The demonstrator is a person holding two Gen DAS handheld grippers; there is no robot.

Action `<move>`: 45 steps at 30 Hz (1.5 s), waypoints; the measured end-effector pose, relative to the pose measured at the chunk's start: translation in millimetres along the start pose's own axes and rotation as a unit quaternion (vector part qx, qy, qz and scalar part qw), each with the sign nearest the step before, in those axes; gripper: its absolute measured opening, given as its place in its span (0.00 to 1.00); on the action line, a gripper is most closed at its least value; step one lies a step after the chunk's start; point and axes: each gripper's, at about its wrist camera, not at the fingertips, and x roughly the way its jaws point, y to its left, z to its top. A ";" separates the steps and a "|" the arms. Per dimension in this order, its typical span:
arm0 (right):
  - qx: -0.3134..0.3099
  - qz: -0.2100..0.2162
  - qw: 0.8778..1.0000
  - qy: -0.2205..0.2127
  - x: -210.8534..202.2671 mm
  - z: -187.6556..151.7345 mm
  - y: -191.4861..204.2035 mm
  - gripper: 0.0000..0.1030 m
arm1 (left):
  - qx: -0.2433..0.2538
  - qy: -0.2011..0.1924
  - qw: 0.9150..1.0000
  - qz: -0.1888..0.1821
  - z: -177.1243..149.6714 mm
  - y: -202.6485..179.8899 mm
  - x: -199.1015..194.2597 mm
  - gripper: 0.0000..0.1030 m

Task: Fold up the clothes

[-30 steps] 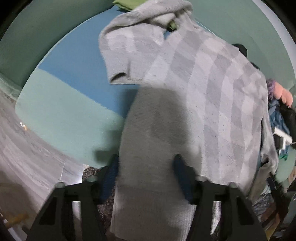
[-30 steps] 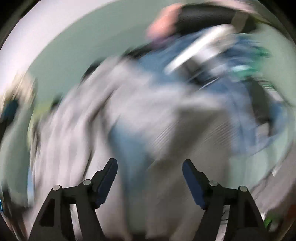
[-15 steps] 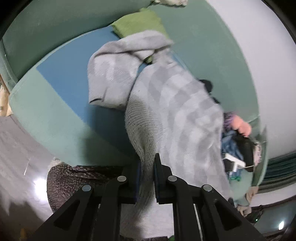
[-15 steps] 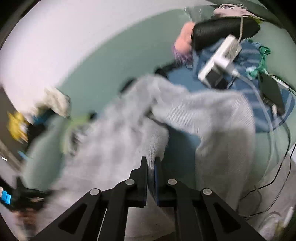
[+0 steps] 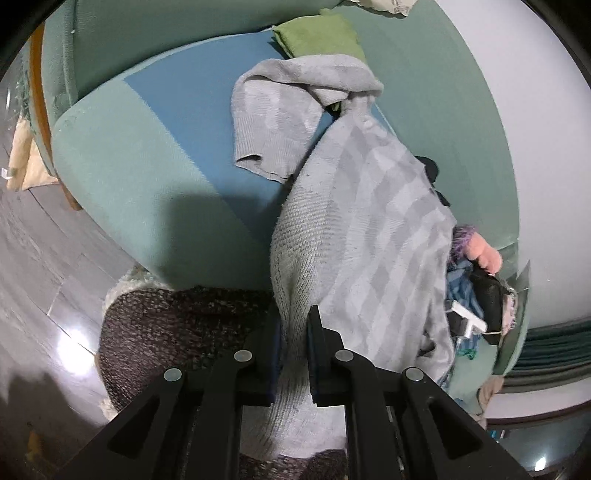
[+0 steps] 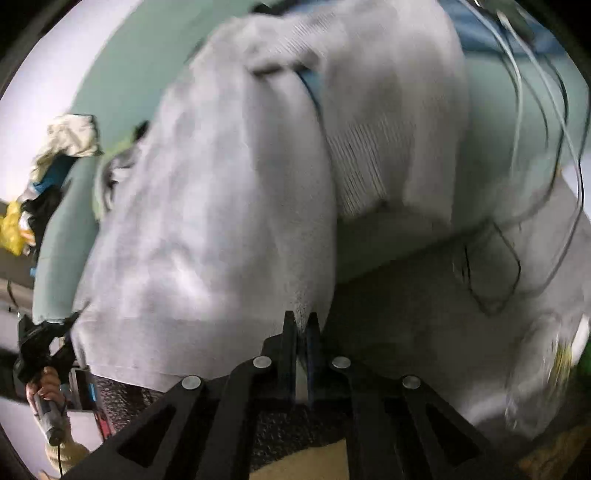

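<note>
Sweater point(image 5: 373, 221) first: the grey checked knit lies across the teal sofa point(image 5: 122, 162) with its hem hanging off the front edge, and you have that hem pinched at two places. Your left gripper point(image 5: 293, 332) is clamped on a bunched ridge of knit at one corner, jaws nearly together with fabric between them. Your right gripper point(image 6: 301, 328) is closed tight on the opposite edge.

What could go wrong: each grip takes only a thin bite of loose knit, so a hard pull or lift could slide the fabric out of one pinch and let that side drop to the dark rug point(image 5: 177, 325). One sleeve point(image 5: 269, 122) lies doubled back on the blue cushion point(image 5: 177, 114); if you fold without flattening it, it will be trapped as a lump. The cables point(image 6: 532, 92) beside the cloth could snag.

The left wrist view is sharp and shows the sleeve, the green cloth point(image 5: 317, 35) behind the collar and the clutter at the far end of the sofa. The right wrist view is motion-blurred, so how much fabric its jaws hold is probably little but hard to judge; it alone shows the cables and your left hand point(image 6: 44, 384) on its handle.
</note>
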 end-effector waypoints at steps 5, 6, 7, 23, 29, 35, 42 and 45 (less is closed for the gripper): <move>0.079 0.042 0.996 0.029 22.1 1.6 -34.4 0.68 | -0.021 0.006 0.999 0.032 -7.5 11.5 8.5 0.38; 0.096 0.055 0.993 0.047 31.2 -2.1 -43.9 0.67 | -0.030 0.011 0.999 0.030 -9.5 16.0 7.4 0.62; 0.111 0.058 0.990 0.058 37.4 -5.5 -51.2 0.68 | -0.040 0.015 0.999 0.025 -12.0 21.0 5.3 0.74; 0.134 0.199 0.962 0.131 100.3 -21.9 -52.7 0.36 | -0.137 0.018 0.987 -0.083 -45.2 62.9 10.8 0.42; 0.190 0.306 0.930 0.068 62.7 -20.0 -50.2 0.13 | -0.182 -0.002 0.964 -0.196 -54.1 70.9 -1.2 0.09; 0.168 0.411 0.896 -0.017 -6.4 0.4 -27.8 0.07 | -0.155 -0.045 0.925 -0.345 -54.0 41.3 -47.9 0.04; 0.128 0.423 0.894 -0.073 -64.5 -12.9 -31.2 0.04 | -0.082 -0.066 0.920 -0.378 -59.5 5.8 -91.2 0.04; 0.155 0.416 0.894 -0.065 -52.2 -14.2 -40.8 0.04 | -0.098 -0.056 0.921 -0.373 -55.6 8.0 -81.9 0.04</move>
